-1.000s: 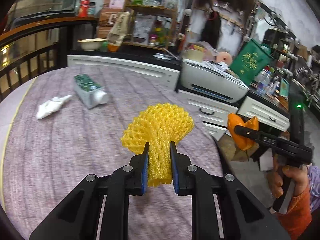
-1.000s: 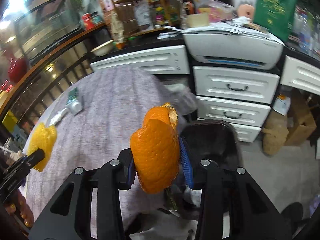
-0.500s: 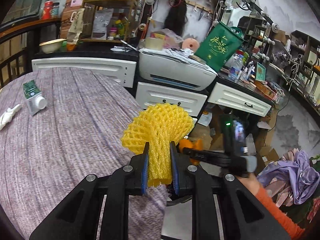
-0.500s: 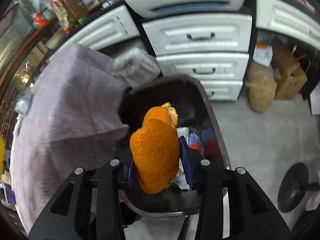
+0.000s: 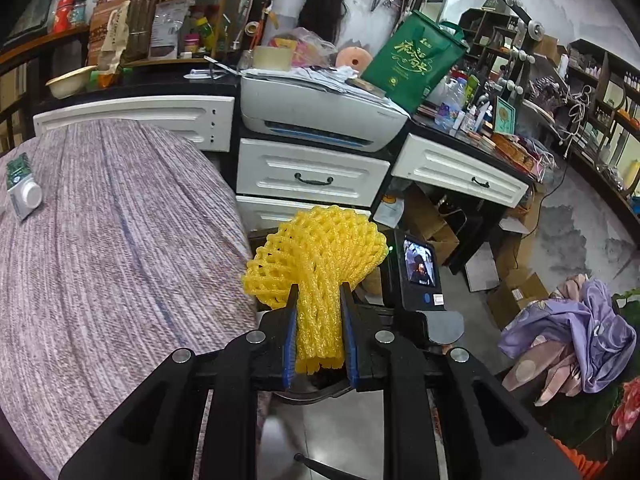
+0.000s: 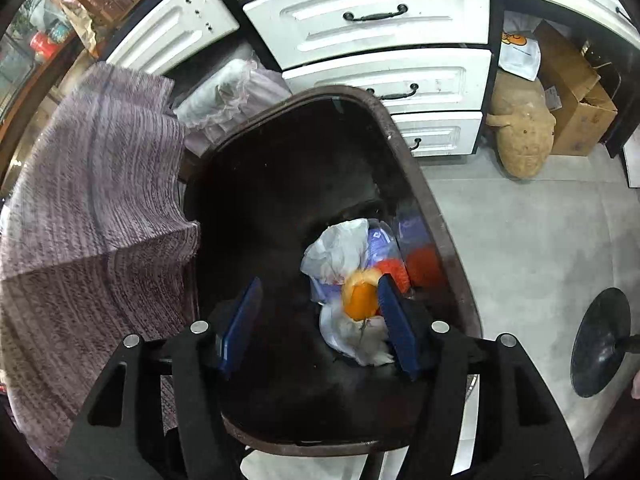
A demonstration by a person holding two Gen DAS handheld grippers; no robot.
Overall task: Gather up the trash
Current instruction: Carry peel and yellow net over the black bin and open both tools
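The right claw [image 6: 316, 312] hangs over the dark trash bin [image 6: 404, 152] with its jaws opening, and the orange peel [image 6: 360, 298] is dropping free beside its right pad onto the bags inside. The left claw [image 5: 319, 334], clamped on the yellow foam net [image 5: 320, 256], hovers off the edge of the cloth-covered surface [image 5: 112, 264]. Best, I judge, to bring the net squarely above the bin mouth before letting go, since such light foam may drift or cling to a pad.
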